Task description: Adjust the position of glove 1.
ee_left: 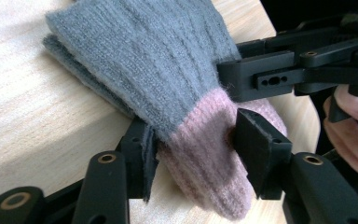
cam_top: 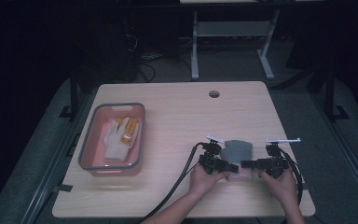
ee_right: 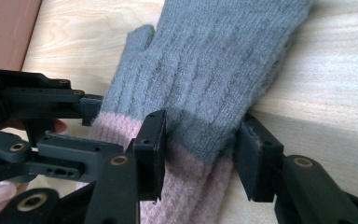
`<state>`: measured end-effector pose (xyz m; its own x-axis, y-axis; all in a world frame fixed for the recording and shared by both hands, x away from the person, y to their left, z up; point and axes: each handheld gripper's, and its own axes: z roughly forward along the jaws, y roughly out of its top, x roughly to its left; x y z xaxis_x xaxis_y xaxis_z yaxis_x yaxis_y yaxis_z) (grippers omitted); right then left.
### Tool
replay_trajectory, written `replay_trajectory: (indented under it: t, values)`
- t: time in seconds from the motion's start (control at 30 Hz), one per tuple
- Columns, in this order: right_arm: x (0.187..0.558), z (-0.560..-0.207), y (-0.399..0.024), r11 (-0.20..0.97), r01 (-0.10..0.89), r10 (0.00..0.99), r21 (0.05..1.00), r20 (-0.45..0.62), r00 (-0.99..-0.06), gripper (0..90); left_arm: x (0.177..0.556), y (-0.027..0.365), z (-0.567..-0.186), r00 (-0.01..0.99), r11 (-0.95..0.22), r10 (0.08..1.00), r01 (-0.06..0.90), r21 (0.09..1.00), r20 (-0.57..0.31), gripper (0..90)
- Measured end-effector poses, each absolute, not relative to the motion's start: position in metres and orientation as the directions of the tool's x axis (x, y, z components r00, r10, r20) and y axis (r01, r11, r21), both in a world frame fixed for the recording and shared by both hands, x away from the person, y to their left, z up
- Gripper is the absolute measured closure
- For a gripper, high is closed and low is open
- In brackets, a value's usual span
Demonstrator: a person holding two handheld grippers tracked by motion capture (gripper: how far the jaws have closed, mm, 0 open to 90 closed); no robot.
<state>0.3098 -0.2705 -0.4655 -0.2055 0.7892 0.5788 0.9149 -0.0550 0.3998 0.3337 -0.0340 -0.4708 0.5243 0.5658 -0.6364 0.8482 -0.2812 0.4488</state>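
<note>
The worktop is a pale wooden board, and most of it is bare. Near its left edge stands a pink bin with a grey rim, and a white and yellow glove lies inside it. Close to the front edge, toward the right corner, lies a grey knitted glove with a pink cuff, its finger end pointing toward the back edge and its cuff toward the person. A second grey layer shows under it in the left gripper view, so it may be a stacked pair, though I cannot tell for sure. The left gripper comes at the cuff from the left and the right gripper from the right, so the two meet nose to nose over the pink band. In the left gripper view the fingers are about half open and bracket the cuff, pressing into the wool on both sides. In the right gripper view the fingers stand likewise half open, squeezing the glove at the line where grey meets pink. The step in hand looks like taking a two-sided grip on the cuff. Next, both grips should firm up before any lift, and the hands must rise together so that the soft knit does not slip out or sag.
</note>
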Motion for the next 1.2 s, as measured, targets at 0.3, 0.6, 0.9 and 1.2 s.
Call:
replay_trajectory:
  t: [0.3, 0.6, 0.9, 1.2]
  values:
    - [0.31, -0.465, -0.27, -0.061, 0.911, 0.766, 0.408, 0.604, -0.219, 70.0, 0.342, -0.029, -0.475, 0.49, -0.25, 0.525, 0.87, 0.424, -0.696, 61.5]
    - [0.307, -0.46, -0.265, -0.059, 0.904, 0.774, 0.423, 0.592, -0.226, 72.0, 0.343, -0.025, -0.47, 0.514, -0.272, 0.516, 0.857, 0.438, -0.685, 65.9]
    - [0.305, -0.451, -0.255, -0.061, 0.89, 0.762, 0.451, 0.598, -0.251, 72.2, 0.343, -0.012, -0.457, 0.542, -0.276, 0.508, 0.839, 0.47, -0.669, 67.0]
    - [0.302, -0.437, -0.241, -0.046, 0.867, 0.754, 0.497, 0.586, -0.296, 72.1, 0.341, 0.004, -0.441, 0.572, -0.284, 0.492, 0.818, 0.5, -0.656, 66.9]
